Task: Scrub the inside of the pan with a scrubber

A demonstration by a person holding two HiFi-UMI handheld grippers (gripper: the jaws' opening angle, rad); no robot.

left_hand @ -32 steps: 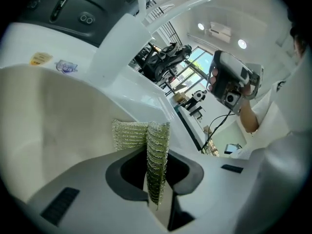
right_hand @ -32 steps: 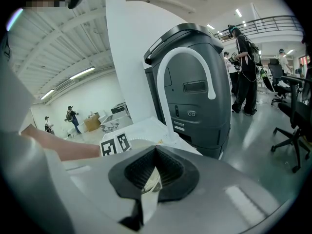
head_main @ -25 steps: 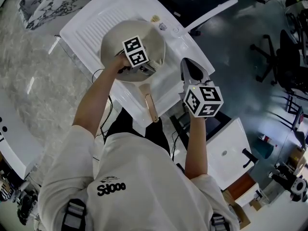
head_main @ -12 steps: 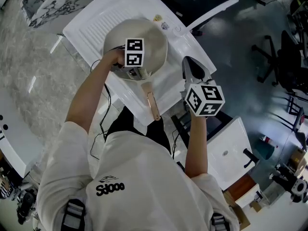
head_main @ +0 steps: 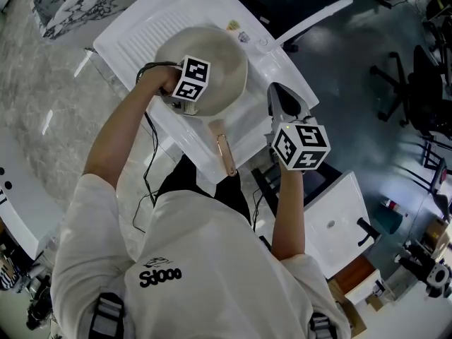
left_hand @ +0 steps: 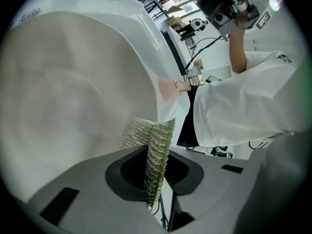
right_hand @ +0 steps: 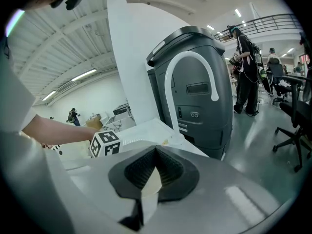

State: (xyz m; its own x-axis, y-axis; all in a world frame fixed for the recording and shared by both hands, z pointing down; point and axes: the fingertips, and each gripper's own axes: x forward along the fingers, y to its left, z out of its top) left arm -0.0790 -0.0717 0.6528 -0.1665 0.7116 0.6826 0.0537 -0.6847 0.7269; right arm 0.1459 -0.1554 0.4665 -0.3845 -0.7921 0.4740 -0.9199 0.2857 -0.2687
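Note:
A cream pan [head_main: 219, 55] lies in the white sink [head_main: 152, 20], its wooden handle [head_main: 226, 155] pointing toward me. My left gripper [head_main: 182, 104] is inside the pan near its front rim, shut on a silvery mesh scrubber [left_hand: 153, 145]. The scrubber stands out between the fingers against the pan's pale inner wall [left_hand: 63, 96]. My right gripper [head_main: 277, 90] hovers to the right of the pan over the sink's edge, away from the handle. In the right gripper view its jaws [right_hand: 155, 152] are closed together with nothing in them.
A white arched faucet [head_main: 311, 18] rises at the sink's far right, in front of a grey machine [right_hand: 195, 91]. A ribbed drainboard [head_main: 145, 30] lies left of the pan. Office chairs [head_main: 409, 83] stand on the floor to the right, and people stand further off [right_hand: 246, 72].
My left gripper has slid left across the pan with the scrubber, and its marker cube has turned. The right gripper has stayed where it was.

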